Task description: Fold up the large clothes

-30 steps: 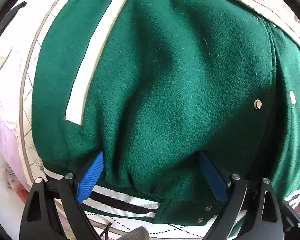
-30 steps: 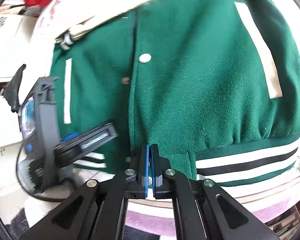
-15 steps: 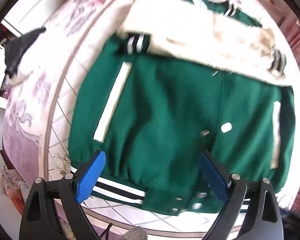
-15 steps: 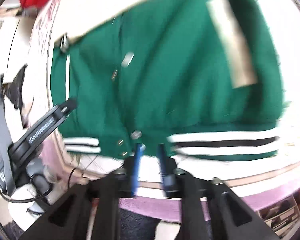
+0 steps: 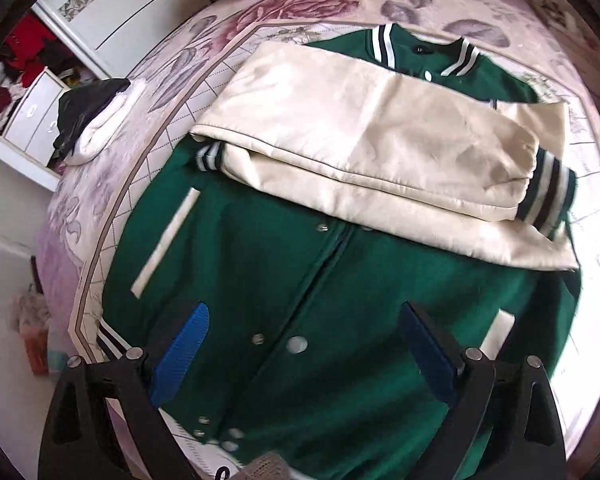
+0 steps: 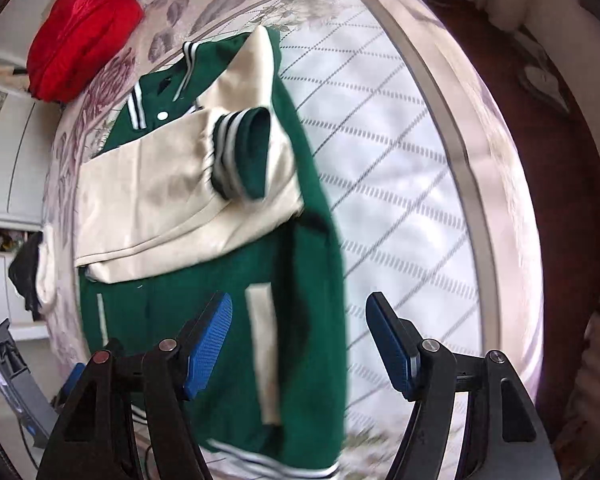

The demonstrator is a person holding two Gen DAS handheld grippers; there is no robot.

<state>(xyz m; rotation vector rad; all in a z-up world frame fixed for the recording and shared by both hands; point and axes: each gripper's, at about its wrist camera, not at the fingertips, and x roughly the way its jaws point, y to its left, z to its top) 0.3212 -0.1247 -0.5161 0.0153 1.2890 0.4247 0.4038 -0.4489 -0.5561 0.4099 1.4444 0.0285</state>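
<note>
Both grippers have let go of the hem and pulled back above the bed [image 5: 260, 16]: the right gripper [image 6: 300, 344], clamped shut a second ago, now has its jaws apart and empty, as does the left gripper [image 5: 304, 352]. The green jacket [image 5: 300, 280] lies flat ahead of the jaws, cream sleeves [image 5: 360, 140] folded across its chest. Only the left view shows both pockets; only the right view shows the bare quilt beyond its right jaw.
</note>
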